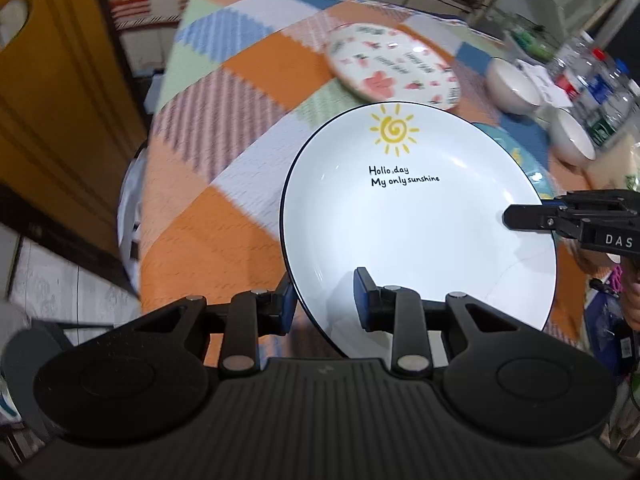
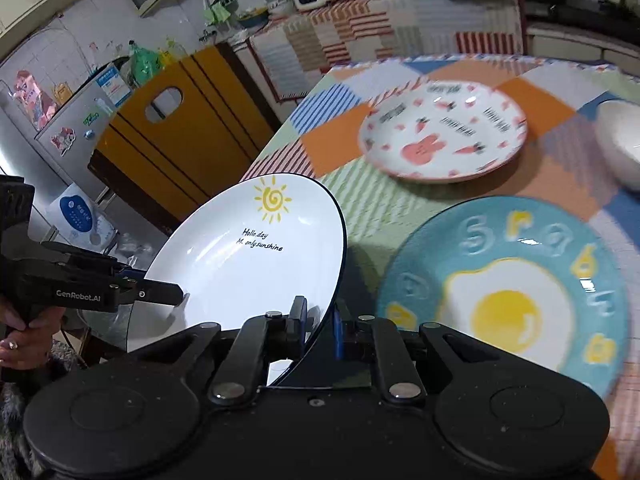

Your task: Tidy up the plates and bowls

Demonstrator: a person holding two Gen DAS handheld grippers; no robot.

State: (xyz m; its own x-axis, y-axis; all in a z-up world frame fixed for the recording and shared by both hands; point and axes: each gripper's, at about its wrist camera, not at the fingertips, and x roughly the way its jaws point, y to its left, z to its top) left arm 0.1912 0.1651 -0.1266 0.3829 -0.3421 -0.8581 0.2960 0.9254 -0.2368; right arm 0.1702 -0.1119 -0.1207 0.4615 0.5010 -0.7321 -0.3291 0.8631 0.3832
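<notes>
The left claw (image 1: 326, 300), nearest the left wrist camera, is clenched on the near rim of the round white ceramic plate (image 1: 416, 232) with a thin dark edge, a yellow sun drawing and black lettering. The right claw (image 2: 320, 328) grips the same plate's opposite rim; it reaches in from the right in the left wrist view. The plate is held tilted between both claws, over the near edge of the table (image 1: 240, 80), which is covered with a patchwork cloth of orange, striped and pale green squares. Just right lies a round teal plate with a fried-egg picture (image 2: 504, 300). Farther off sits a white plate with pink rabbit and carrot prints (image 2: 444, 136), and two white bowls (image 1: 516, 84) stand at the far right.
</notes>
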